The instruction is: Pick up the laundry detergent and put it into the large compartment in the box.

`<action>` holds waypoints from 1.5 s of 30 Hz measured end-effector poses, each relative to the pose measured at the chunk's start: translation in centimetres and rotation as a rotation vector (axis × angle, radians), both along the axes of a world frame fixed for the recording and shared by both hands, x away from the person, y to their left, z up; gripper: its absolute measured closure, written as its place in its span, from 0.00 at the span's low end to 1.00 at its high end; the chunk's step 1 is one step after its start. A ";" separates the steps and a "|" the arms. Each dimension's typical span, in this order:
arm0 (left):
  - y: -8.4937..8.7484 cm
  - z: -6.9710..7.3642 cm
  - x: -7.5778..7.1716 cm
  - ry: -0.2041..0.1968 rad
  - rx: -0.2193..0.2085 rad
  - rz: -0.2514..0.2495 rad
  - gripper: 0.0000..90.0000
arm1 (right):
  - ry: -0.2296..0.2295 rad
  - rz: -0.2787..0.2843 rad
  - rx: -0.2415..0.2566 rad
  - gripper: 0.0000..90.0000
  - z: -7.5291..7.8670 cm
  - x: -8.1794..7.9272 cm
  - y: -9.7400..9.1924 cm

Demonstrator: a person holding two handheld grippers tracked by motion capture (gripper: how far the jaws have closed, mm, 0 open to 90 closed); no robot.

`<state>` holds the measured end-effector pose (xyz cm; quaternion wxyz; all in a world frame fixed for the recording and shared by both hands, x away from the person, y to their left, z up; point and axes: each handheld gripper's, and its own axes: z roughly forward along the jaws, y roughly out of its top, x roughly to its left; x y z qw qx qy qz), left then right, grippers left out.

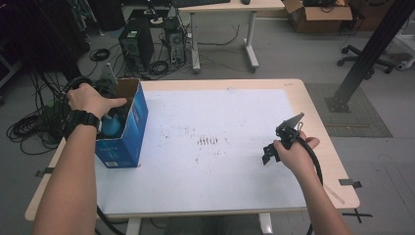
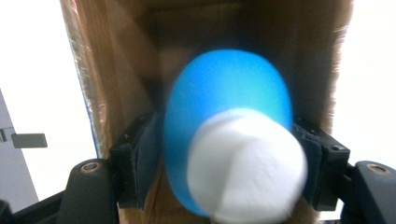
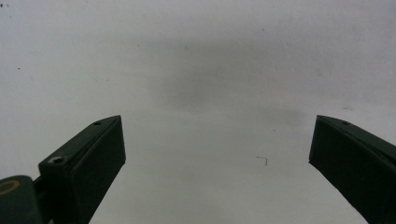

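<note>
box: a blue carton (image 1: 128,128) stands open-topped at the left edge of the white table (image 1: 235,186), well apart from the right hand
bottle: a blue bottle with a white cap (image 2: 233,140) sits inside the carton's mouth, cap toward the camera in the left gripper view; in the high view a sliver of blue (image 1: 111,125) shows under the left hand
left gripper: (image 2: 229,154) reaches into the carton, its pads flanking the bottle at a narrow spread; the picture is blurred, so I cannot tell whether they press on it or have let go
progress: judged from this, the bottle is in the carton and the placing looks all but done; what remains is to release fully and draw the hand out
right gripper: (image 1: 281,142) hovers near the right edge of the table, jaws wide, nothing between them
hidden: the carton's bottom, how deep the bottle sits, and whether it stands or leans
</note>
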<state>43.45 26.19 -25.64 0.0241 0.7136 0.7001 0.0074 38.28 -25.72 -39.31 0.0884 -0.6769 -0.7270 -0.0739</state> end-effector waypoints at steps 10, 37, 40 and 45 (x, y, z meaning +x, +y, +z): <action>-1.2 3.2 -0.3 -0.046 0.025 -0.024 0.36 | -0.002 0.010 0.007 0.04 0.0 -0.2 0.4; -13.9 7.1 -1.3 -0.084 0.020 -0.198 0.33 | -0.032 0.035 0.018 0.04 1.2 -0.8 0.2; -15.4 6.0 -1.4 -0.071 0.005 -0.229 0.29 | -0.042 0.039 0.021 0.04 1.4 -1.0 0.1; -16.9 4.6 -1.6 -0.063 0.000 -0.246 0.22 | -0.039 0.034 0.021 0.04 1.4 -1.3 -0.3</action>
